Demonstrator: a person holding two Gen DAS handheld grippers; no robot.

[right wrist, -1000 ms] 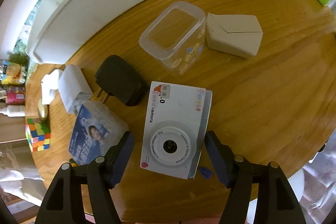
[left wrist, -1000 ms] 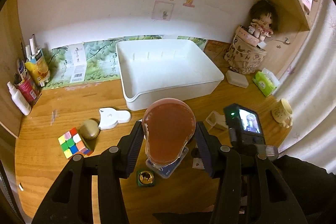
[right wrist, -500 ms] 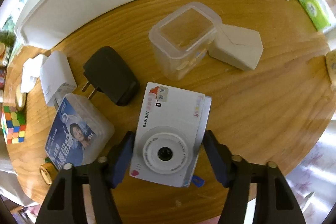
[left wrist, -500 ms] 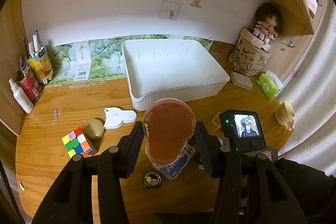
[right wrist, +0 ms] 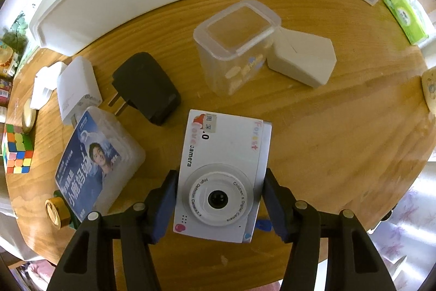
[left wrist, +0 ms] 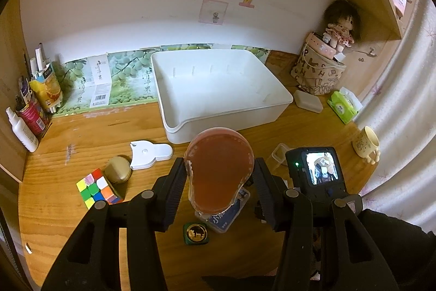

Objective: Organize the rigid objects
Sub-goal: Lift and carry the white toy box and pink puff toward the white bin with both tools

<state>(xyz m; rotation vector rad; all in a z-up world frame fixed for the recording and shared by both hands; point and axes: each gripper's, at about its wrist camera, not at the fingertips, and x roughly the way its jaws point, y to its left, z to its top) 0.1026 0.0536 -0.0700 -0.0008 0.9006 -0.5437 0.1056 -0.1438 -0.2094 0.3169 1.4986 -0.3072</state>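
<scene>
Both grippers holding items above the wooden desk point(left wrist: 68, 132)

Left wrist: the left gripper point(left wrist: 219, 183) is clamping a reddish disc point(left wrist: 219, 172) before the white bin point(left wrist: 218, 89). Right wrist: the right gripper point(right wrist: 218, 202) is squeezing a white toy camera point(right wrist: 222, 176) over the desk.

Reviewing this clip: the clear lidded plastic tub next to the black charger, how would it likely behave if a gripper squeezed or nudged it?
The clear tub looks empty, so it is probably light and would slide on the wooden desk under a nudge. It stands taller than the black charger, so a high push might tip it. Its thin, smooth walls may flex and slip under a squeeze.
</scene>
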